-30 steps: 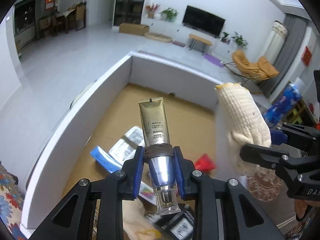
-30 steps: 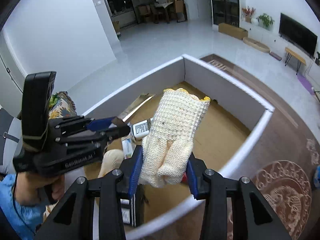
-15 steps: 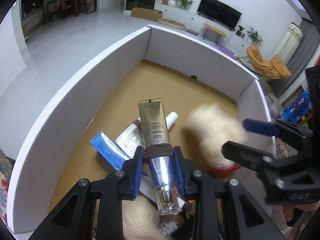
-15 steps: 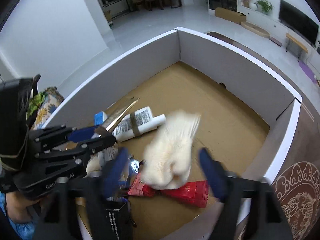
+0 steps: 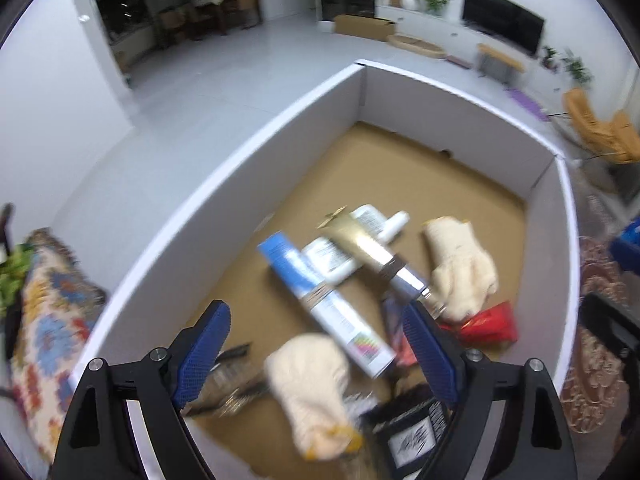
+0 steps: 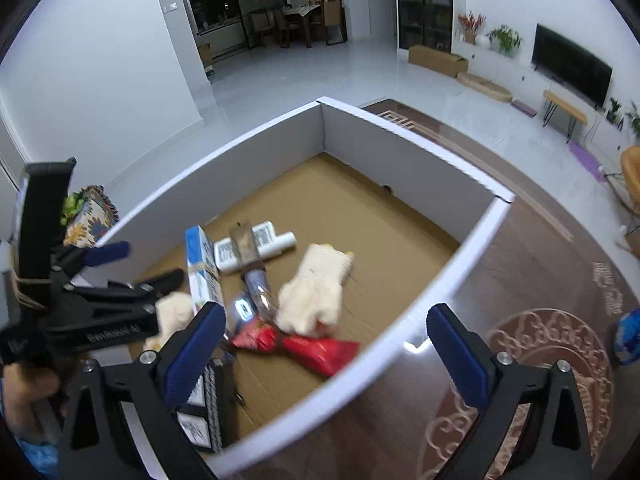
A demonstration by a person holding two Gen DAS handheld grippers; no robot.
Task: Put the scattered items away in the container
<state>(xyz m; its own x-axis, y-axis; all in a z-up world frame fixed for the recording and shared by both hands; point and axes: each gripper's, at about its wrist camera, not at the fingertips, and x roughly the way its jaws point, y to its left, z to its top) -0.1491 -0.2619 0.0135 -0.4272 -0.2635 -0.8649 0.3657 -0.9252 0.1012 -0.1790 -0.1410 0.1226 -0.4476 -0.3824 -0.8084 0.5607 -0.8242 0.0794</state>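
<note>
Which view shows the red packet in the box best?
The right wrist view: the red packet lies nearly whole on the box floor. In the left wrist view it is blurred and partly hidden.

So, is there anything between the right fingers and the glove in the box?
Nothing visible is. The right gripper, its fingers opening and empty, hangs above the glove, which lies uncovered on the floor of the box.
</note>
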